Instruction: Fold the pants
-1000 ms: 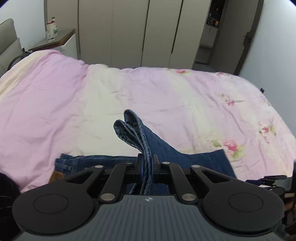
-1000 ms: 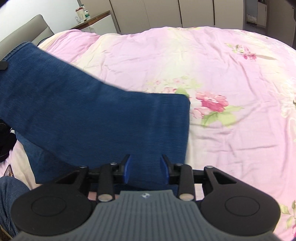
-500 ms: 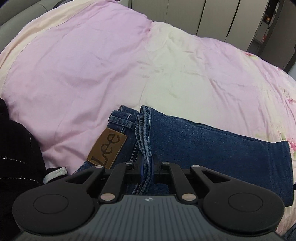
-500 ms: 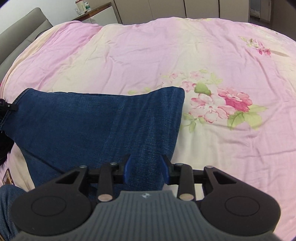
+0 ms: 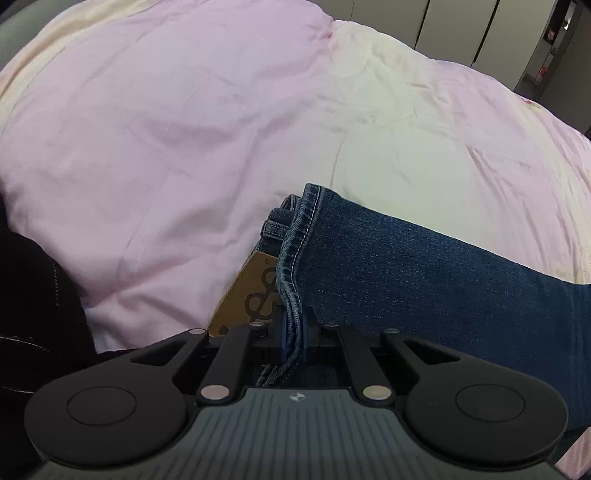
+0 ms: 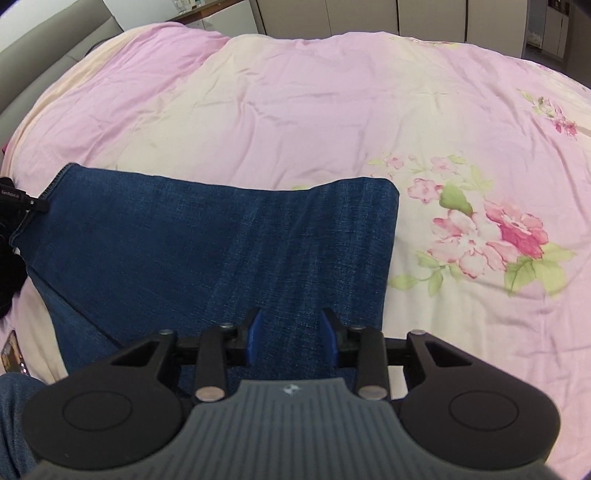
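Currently, left wrist view: left gripper (image 5: 293, 328) is nearly closed, jaws pinching the stitched hem edge of the jeans (image 5: 424, 273), several denim layers bunched between the pads. Hem seam runs up from the jaws to a corner just ahead of them. Folded leg panel stretches away to the right across the pink duvet (image 5: 166, 129). Under the top layer, just left of the hem, the waistband (image 5: 275, 223) and a tan leather brand patch (image 5: 251, 291) peek out, patch partly covered by the fold. Dark garment (image 5: 33, 295) sits at the left edge on the bedding, beside the jeans but not touching as far as I can see. Wardrobe doors (image 5: 461, 33) in the background top right. Right wrist view: right gripper (image 6: 291, 334) is partly open, blue pads on either side of the near edge of the jeans (image 6: 221, 240); denim fills the gap between them and they look clamped on the thick folded edge. Jeans lie flat as a folded rectangle on the duvet (image 6: 295, 92), folded edge on the right, near the floral print (image 6: 491, 236). Left gripper tip (image 6: 22, 201) is visible at the far left corner of the denim. Lower layer of denim sticks out below-left of the top panel. Headboard (image 6: 44, 48) top left.
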Demonstrator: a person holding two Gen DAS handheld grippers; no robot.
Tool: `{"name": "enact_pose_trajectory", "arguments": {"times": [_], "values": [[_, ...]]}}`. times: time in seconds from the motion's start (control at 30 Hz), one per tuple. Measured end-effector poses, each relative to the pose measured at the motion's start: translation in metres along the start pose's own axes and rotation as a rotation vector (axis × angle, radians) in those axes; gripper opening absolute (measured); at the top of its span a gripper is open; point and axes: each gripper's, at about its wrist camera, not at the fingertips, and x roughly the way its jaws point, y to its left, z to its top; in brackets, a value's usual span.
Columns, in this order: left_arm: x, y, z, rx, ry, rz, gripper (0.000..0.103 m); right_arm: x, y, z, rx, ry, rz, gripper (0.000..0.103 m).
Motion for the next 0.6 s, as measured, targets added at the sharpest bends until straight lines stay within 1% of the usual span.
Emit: {"name": "enact_pose_trajectory", "arguments": {"times": [0.1,0.17,0.23,0.27,0.33,0.37,0.43,0.47,0.53,0.6], "values": [[0.009,0.001,-0.002,0.019,0.007,-0.004,0.008,0.003,-0.003,0.005,0.007,-0.005,-0.022,0.031],[0.006,0.001,-0.001,0.019,-0.001,-0.001,0.008,0.003,-0.007,0.010,0.029,-0.015,-0.022,0.031],[-0.009,0.003,0.001,0.006,-0.045,-0.015,0.008,0.004,-0.009,0.016,0.032,-0.030,-0.035,0.031],[-0.021,0.004,0.002,0.005,-0.079,-0.036,0.008,0.005,-0.010,0.020,0.027,-0.035,-0.044,0.031],[-0.039,0.005,0.005,0.011,-0.127,-0.079,0.008,0.007,-0.010,0.027,0.014,-0.051,-0.057,0.027],[-0.043,0.005,0.008,0.016,-0.136,-0.080,0.008,0.008,-0.010,0.031,0.009,-0.057,-0.061,0.024],[-0.032,0.005,0.012,0.025,-0.108,-0.031,0.008,0.016,-0.011,0.039,0.005,-0.065,-0.075,0.023],[-0.021,0.006,0.012,0.023,-0.087,-0.006,0.008,0.021,-0.012,0.042,0.004,-0.065,-0.080,0.020],[-0.001,0.012,0.009,-0.002,-0.060,-0.008,0.008,0.037,-0.014,0.048,-0.003,-0.064,-0.100,0.014],[0.014,0.018,0.004,-0.027,-0.047,-0.022,0.008,0.053,-0.019,0.051,-0.014,-0.053,-0.161,0.000]]}}
